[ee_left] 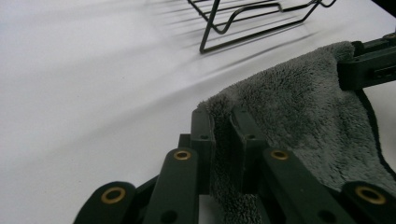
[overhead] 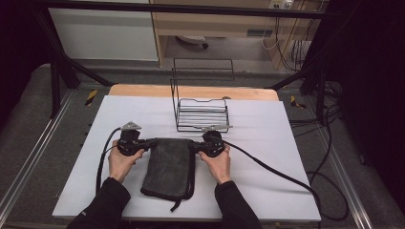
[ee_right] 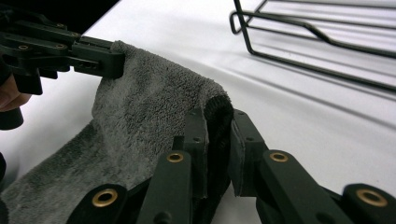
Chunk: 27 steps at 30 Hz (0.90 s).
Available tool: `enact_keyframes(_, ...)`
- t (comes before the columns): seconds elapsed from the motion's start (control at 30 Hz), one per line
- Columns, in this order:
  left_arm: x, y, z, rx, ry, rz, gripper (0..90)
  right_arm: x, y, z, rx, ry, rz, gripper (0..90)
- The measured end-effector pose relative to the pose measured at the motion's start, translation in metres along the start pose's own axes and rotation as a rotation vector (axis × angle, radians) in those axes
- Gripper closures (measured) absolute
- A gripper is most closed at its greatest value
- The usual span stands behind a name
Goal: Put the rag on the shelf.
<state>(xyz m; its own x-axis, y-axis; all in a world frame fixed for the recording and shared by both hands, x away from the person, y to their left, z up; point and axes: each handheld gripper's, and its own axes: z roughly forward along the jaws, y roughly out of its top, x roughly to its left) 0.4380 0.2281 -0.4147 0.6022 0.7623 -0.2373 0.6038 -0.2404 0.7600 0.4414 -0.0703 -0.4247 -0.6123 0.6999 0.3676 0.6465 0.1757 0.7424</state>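
Left gripper view: grey towel (ee_left: 299, 116) corner pinched between jaws.

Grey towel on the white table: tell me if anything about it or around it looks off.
Nothing stands out. The folded grey towel lies flat on the table, its far corners pinched by the left tool and right tool. The wire rack stands upright behind it, apart from it.
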Motion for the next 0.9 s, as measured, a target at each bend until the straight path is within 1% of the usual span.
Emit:
enact_keyframes(0.07,-0.002,0.001,-0.005,-0.015,0.000,0.008,80.8,0.002,0.001,-0.002,-0.014,0.006,-0.015,79.9)
enact_keyframes(0.13,-0.004,0.002,-0.010,-0.030,0.000,0.010,80.7,0.007,0.003,-0.006,-0.033,0.008,-0.043,79.9)
enact_keyframes(0.23,-0.006,0.004,-0.018,-0.052,-0.006,0.011,80.7,0.010,0.004,-0.009,-0.047,0.012,-0.055,79.8)
enact_keyframes(0.3,-0.008,0.005,-0.023,-0.063,-0.001,0.018,80.8,0.014,0.007,-0.013,-0.065,0.019,-0.068,79.8)
enact_keyframes(0.33,-0.010,0.006,-0.025,-0.067,0.003,0.027,80.8,0.014,0.007,-0.013,-0.065,0.019,-0.068,79.8)
enact_keyframes(0.4,-0.013,0.008,-0.029,-0.084,0.004,0.032,80.8,0.017,0.010,-0.016,-0.077,0.015,-0.087,79.8)
enact_keyframes(0.5,-0.016,0.011,-0.037,-0.106,0.006,0.043,80.7,0.020,0.013,-0.021,-0.100,0.018,-0.100,79.8)
enact_keyframes(0.53,-0.017,0.012,-0.039,-0.111,0.006,0.048,80.7,0.021,0.015,-0.025,-0.119,0.024,-0.108,79.8)
enact_keyframes(0.6,-0.020,0.014,-0.043,-0.123,0.010,0.065,80.7,0.022,0.016,-0.028,-0.134,0.026,-0.125,79.9)
enact_keyframes(0.73,-0.027,0.018,-0.050,-0.147,0.022,0.088,80.7,0.024,0.017,-0.033,-0.153,0.031,-0.136,79.9)
enact_keyframes(0.77,-0.029,0.019,-0.051,-0.155,0.026,0.095,80.8,0.026,0.019,-0.037,-0.167,0.033,-0.139,79.9)
enact_keyframes(0.87,-0.034,0.022,-0.056,-0.176,0.020,0.106,80.7,0.027,0.020,-0.041,-0.180,0.032,-0.147,79.9)
enact_keyframes(0.9,-0.036,0.023,-0.058,-0.182,0.017,0.108,80.7,0.027,0.021,-0.043,-0.186,0.029,-0.157,79.9)
